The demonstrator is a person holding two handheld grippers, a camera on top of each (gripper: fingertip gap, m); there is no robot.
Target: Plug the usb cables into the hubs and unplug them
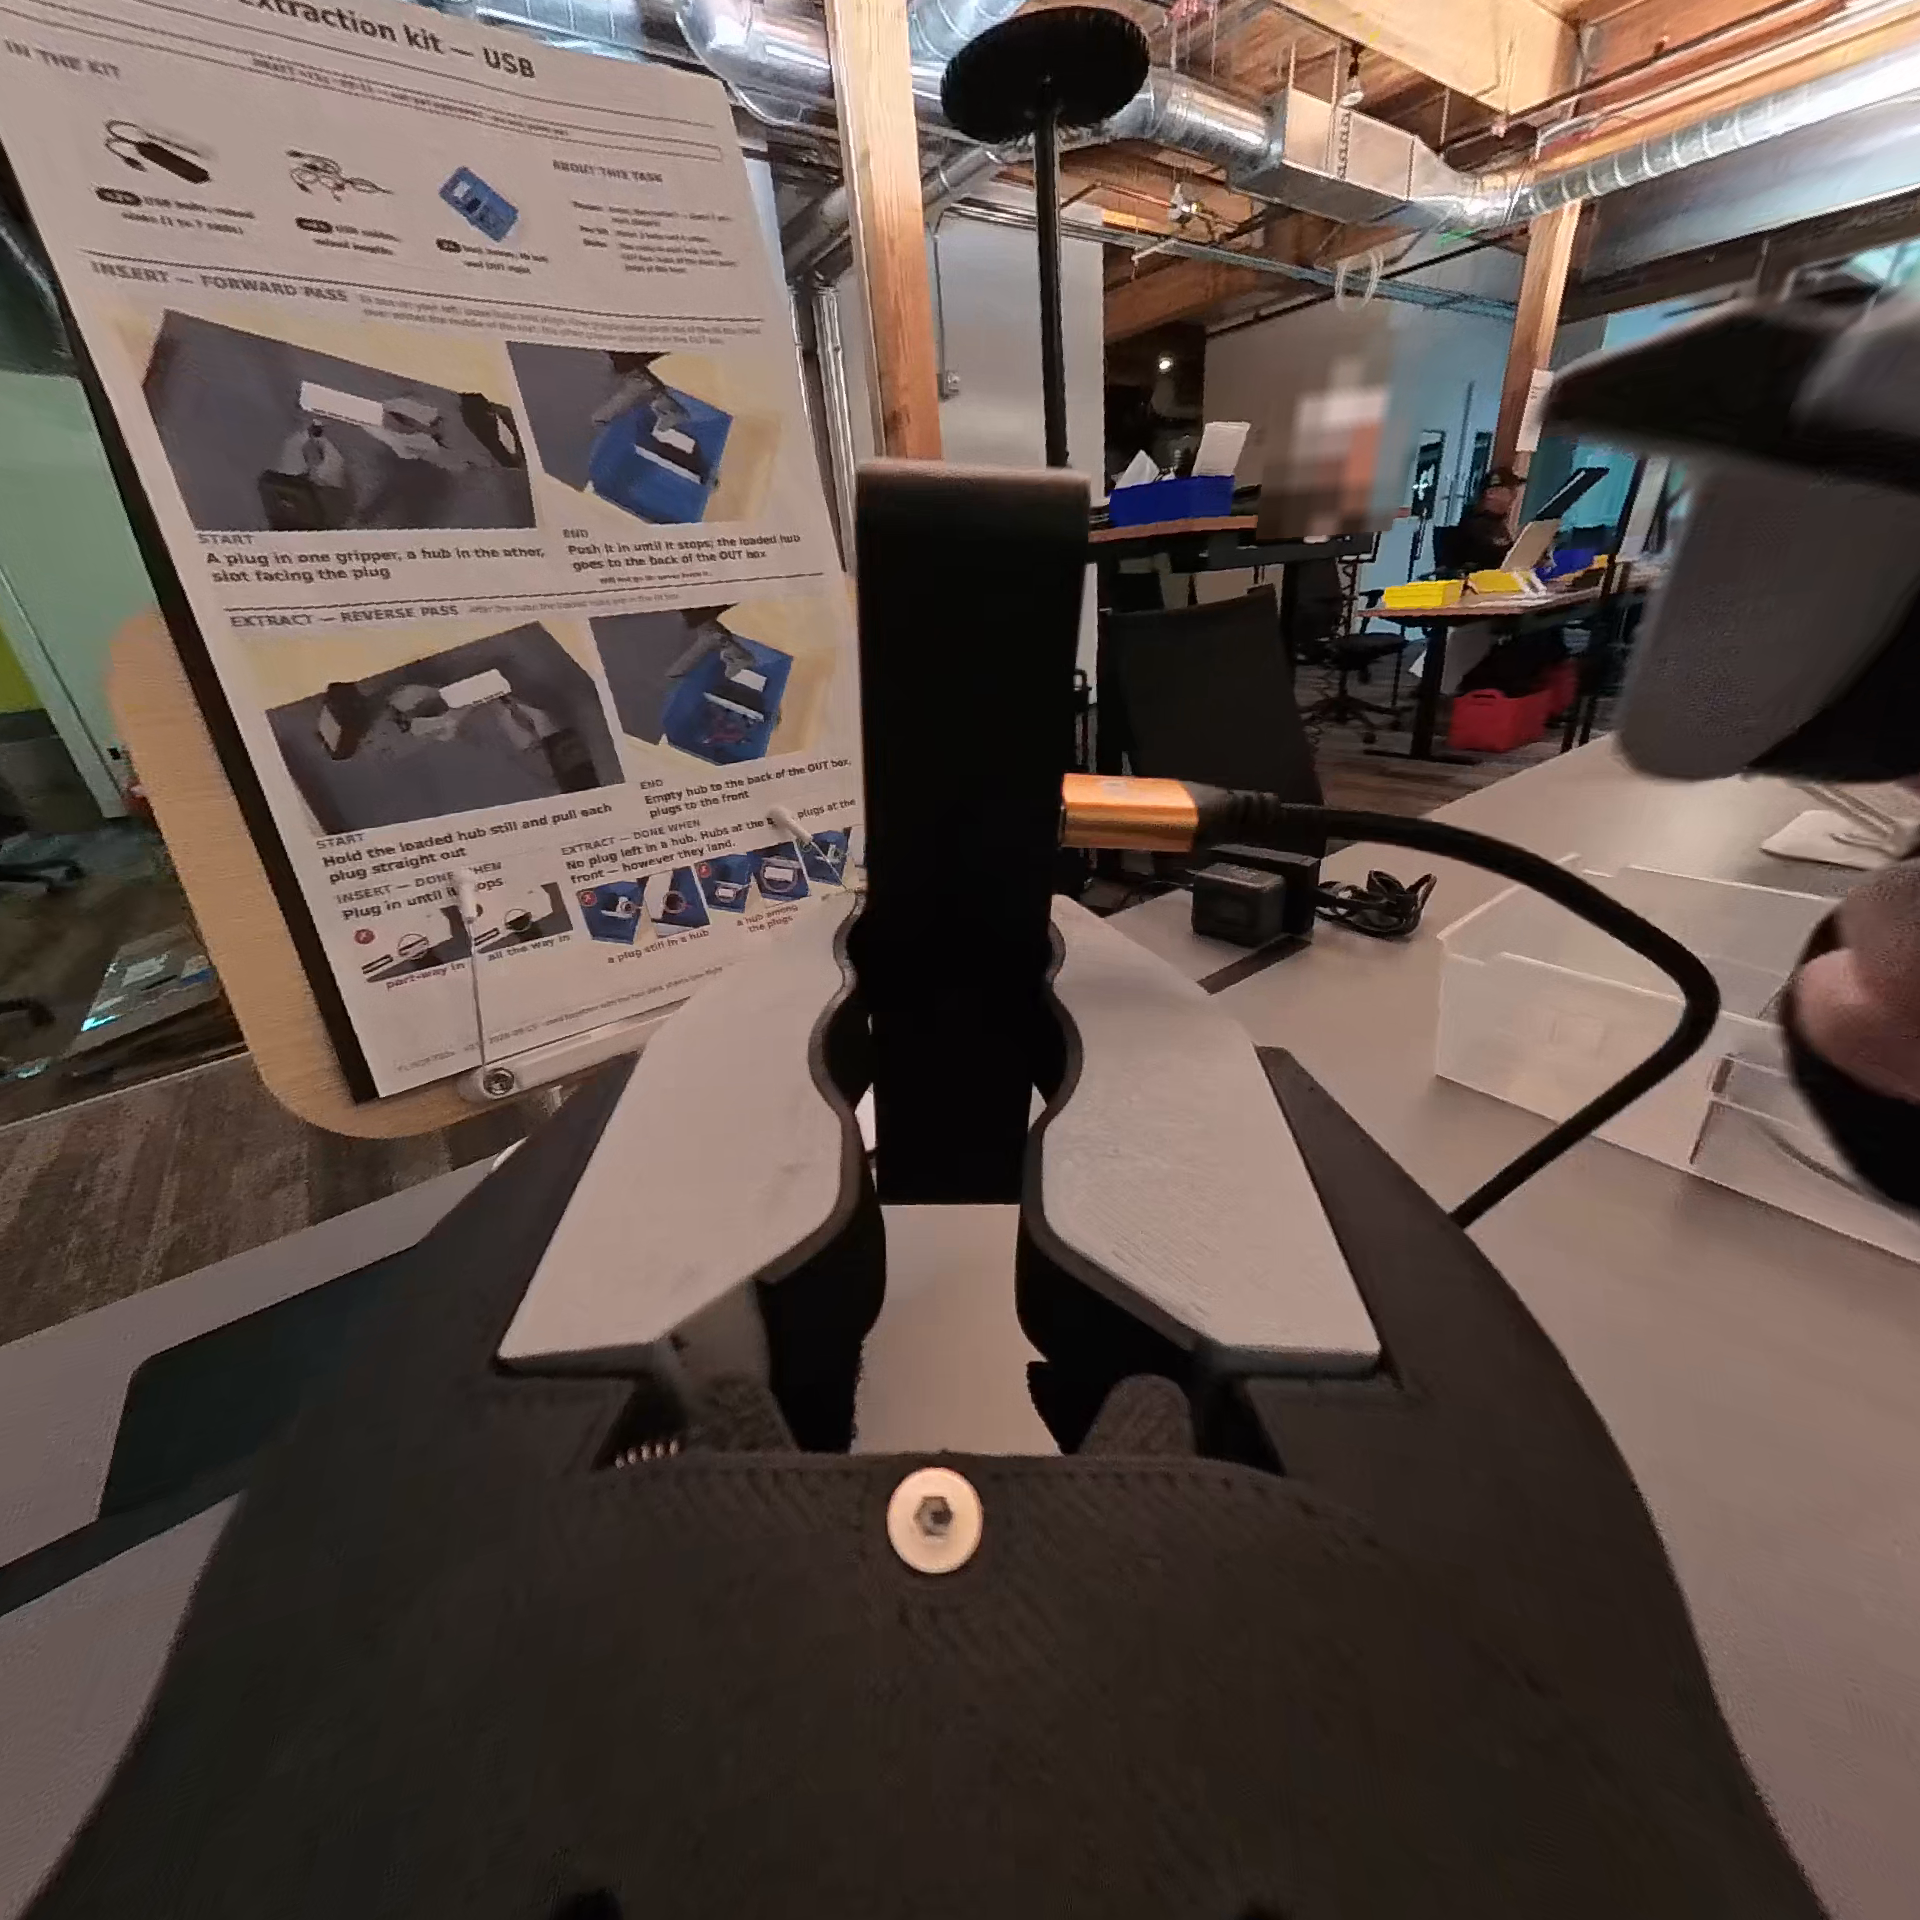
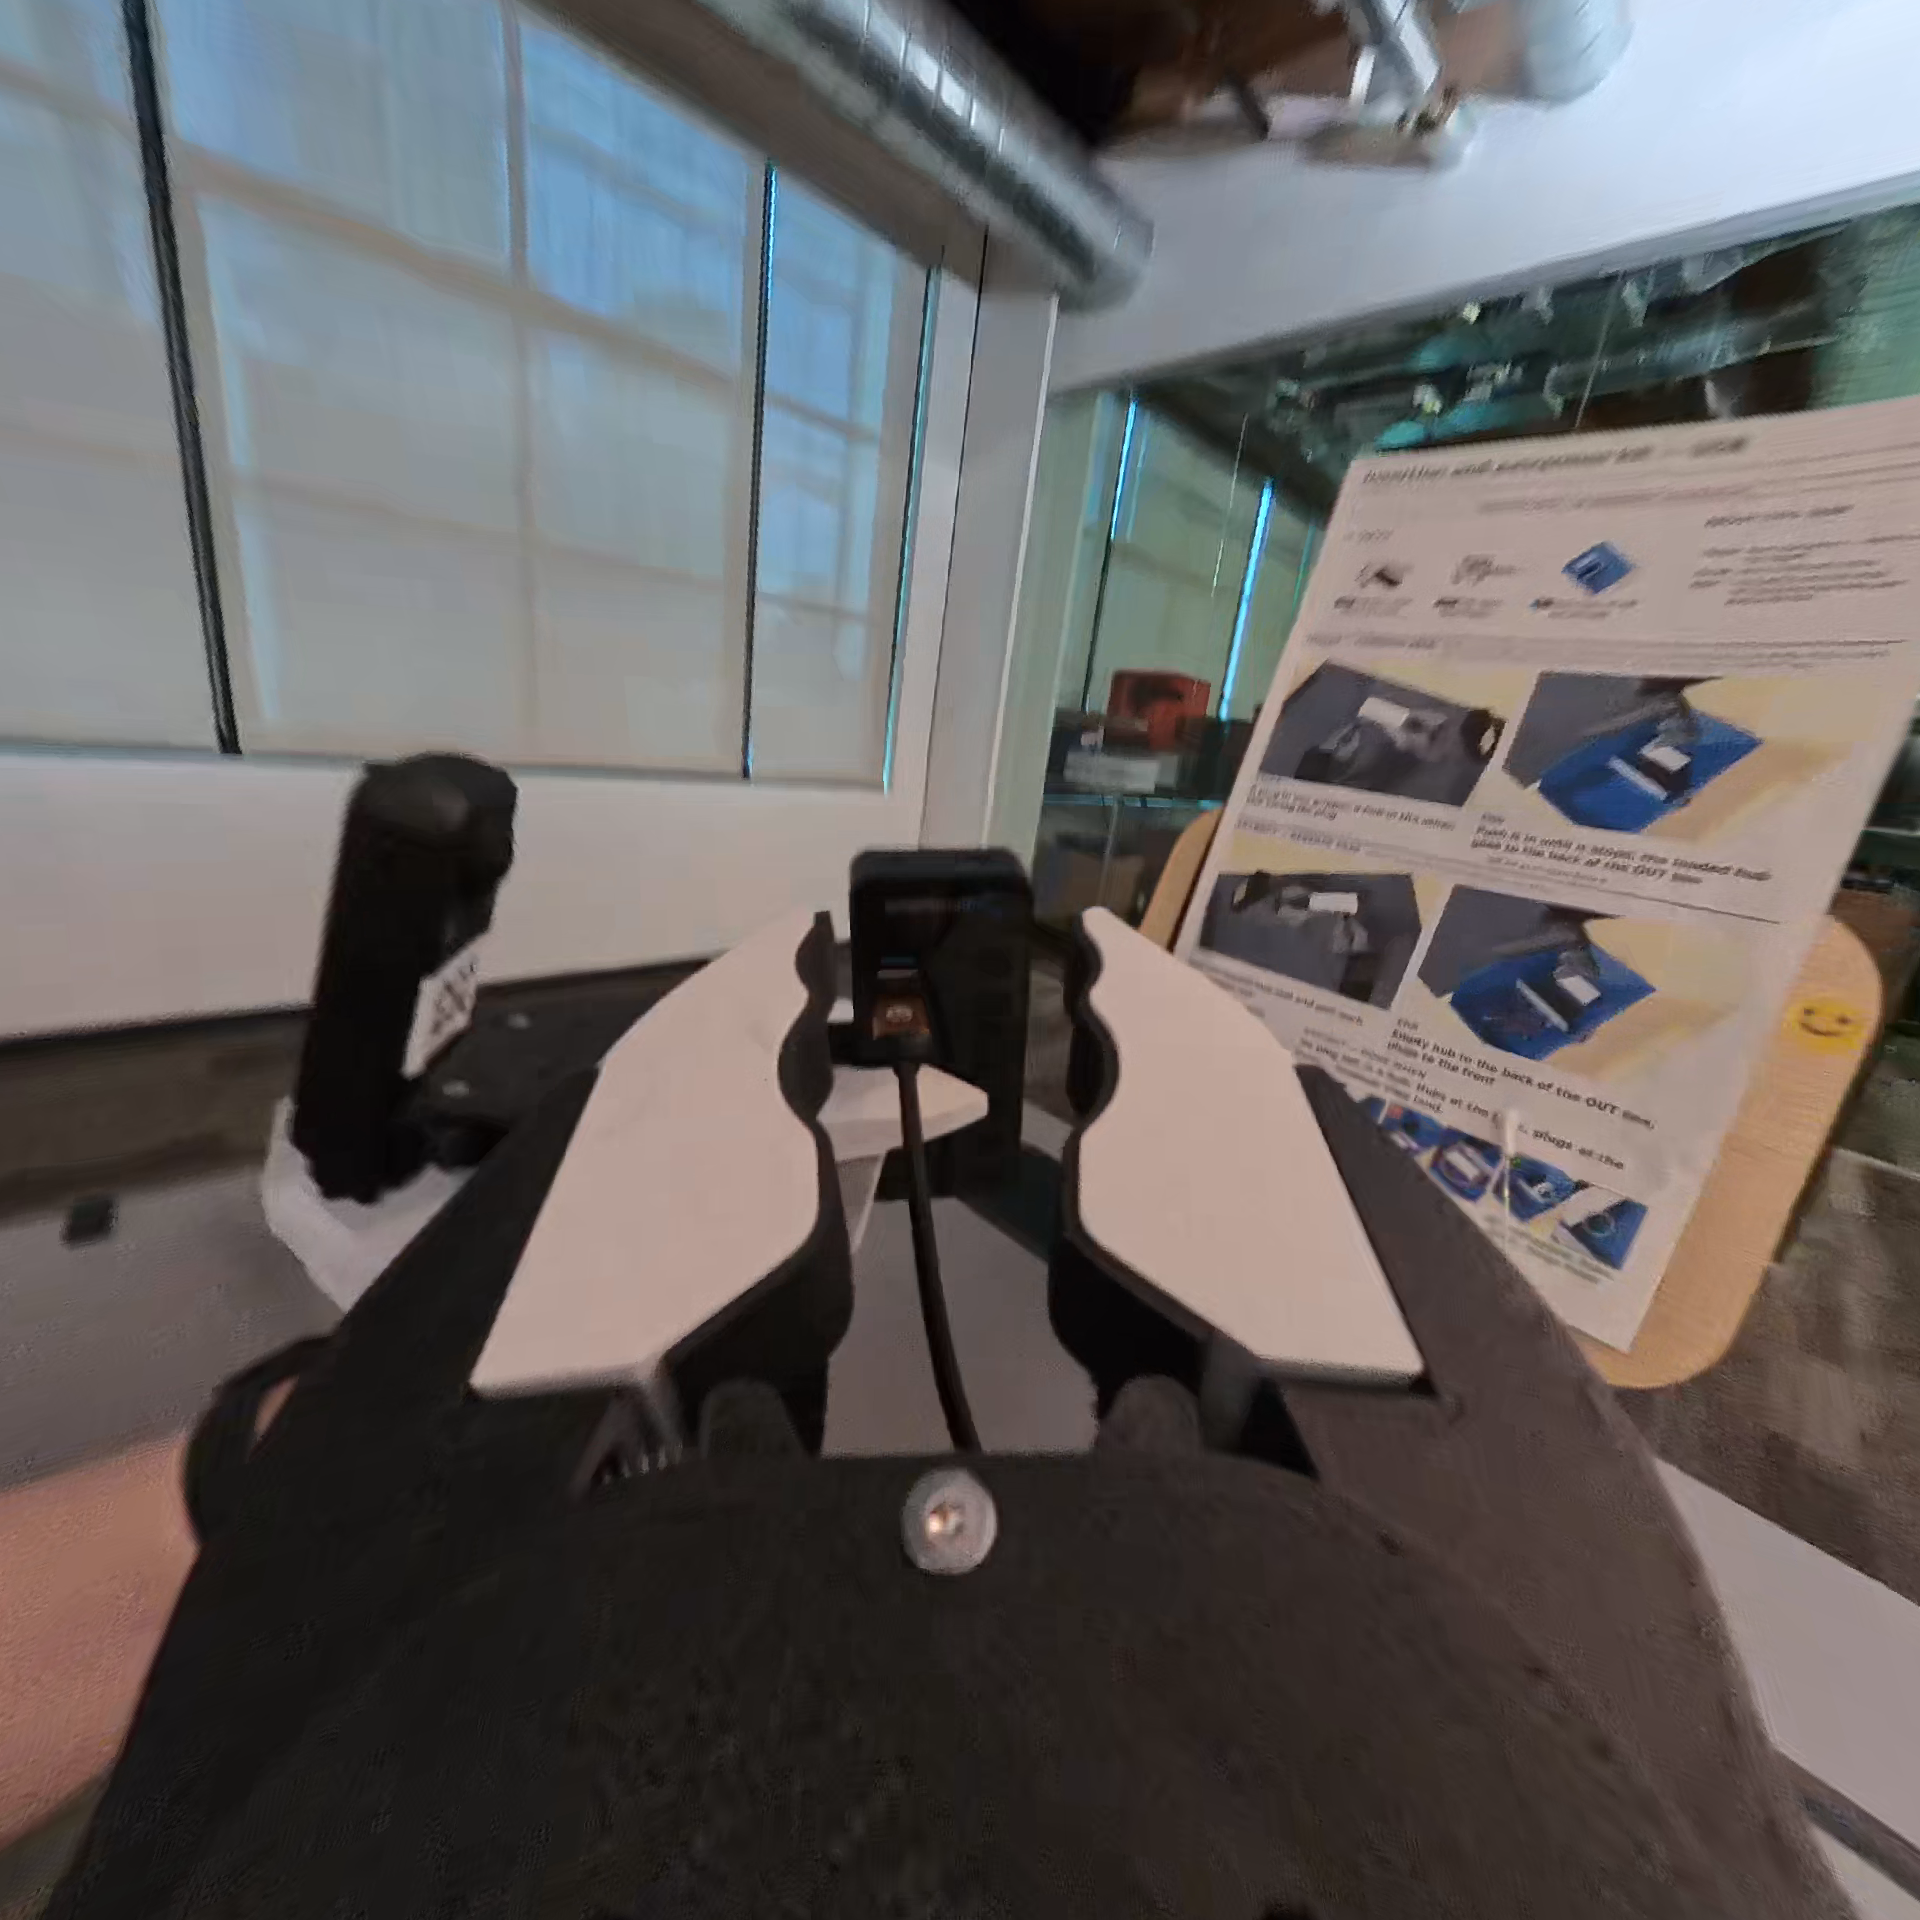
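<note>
My left gripper (image 1: 951,956) is shut on a black USB hub (image 1: 961,727) and holds it upright above the grey table. An orange USB plug (image 1: 1127,814) sits in the hub's right side, and its black cable (image 1: 1621,935) loops down to the right. My right gripper (image 2: 951,935) is open, its jaws either side of the plug (image 2: 899,1013) without touching it, facing the hub (image 2: 940,935). The cable (image 2: 935,1247) runs back between its fingers. One of its fingers (image 1: 1745,623) shows at the upper right of the left wrist view.
An instruction sheet on a wooden board (image 1: 436,520) stands behind the hub and also shows in the right wrist view (image 2: 1558,831). Clear plastic bins (image 1: 1538,1018) and a black adapter with a cord (image 1: 1247,894) lie on the table (image 1: 1558,1455). A black pole stand (image 1: 1049,260) rises behind. My right fingertips sit around 11 cm from my left ones.
</note>
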